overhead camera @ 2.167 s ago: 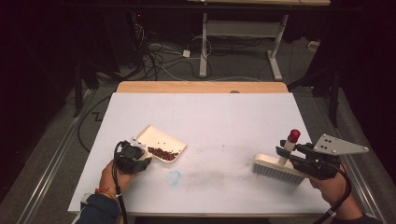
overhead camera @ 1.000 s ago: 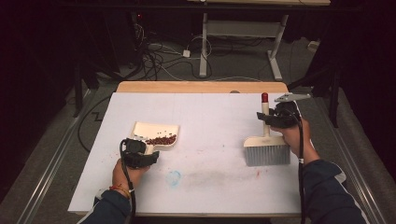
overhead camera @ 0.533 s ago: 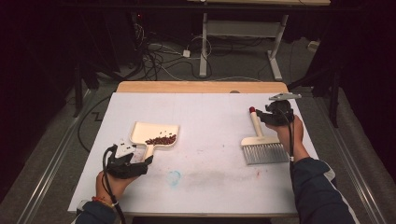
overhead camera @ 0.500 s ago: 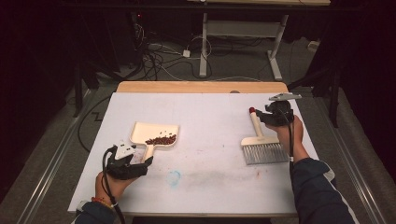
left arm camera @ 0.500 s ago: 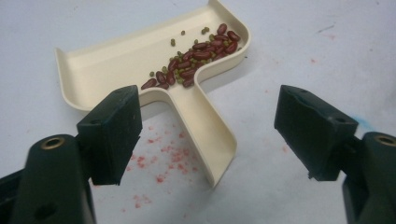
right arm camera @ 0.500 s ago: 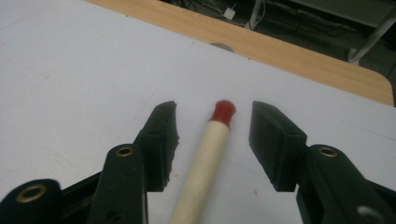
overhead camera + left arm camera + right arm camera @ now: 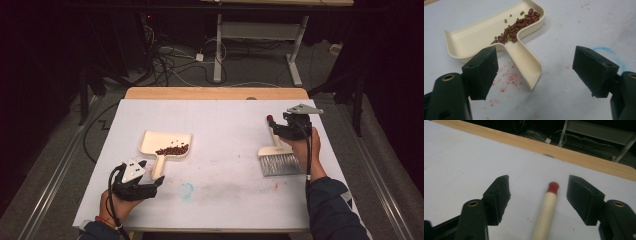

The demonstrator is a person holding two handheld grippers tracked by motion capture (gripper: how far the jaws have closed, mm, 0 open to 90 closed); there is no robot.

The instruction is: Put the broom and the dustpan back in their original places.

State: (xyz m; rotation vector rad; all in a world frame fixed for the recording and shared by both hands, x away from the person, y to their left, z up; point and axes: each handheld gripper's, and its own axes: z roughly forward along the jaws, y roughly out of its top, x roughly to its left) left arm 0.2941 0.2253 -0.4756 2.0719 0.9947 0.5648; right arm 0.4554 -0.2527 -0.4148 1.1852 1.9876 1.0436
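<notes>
High view, dustpan with beans, brush apart

Brush handle cut off by the bottom edge in the right gripper view, bristles out of frame. In the high view, handle partly hidden behind the right gripper. Beans too small there to tell apart by colour.

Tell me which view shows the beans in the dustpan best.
The left gripper view: the beans sit close, red and green ones distinct, in the dustpan. The high view gives a small dark patch. The right gripper view looks along the brush handle instead.
</notes>
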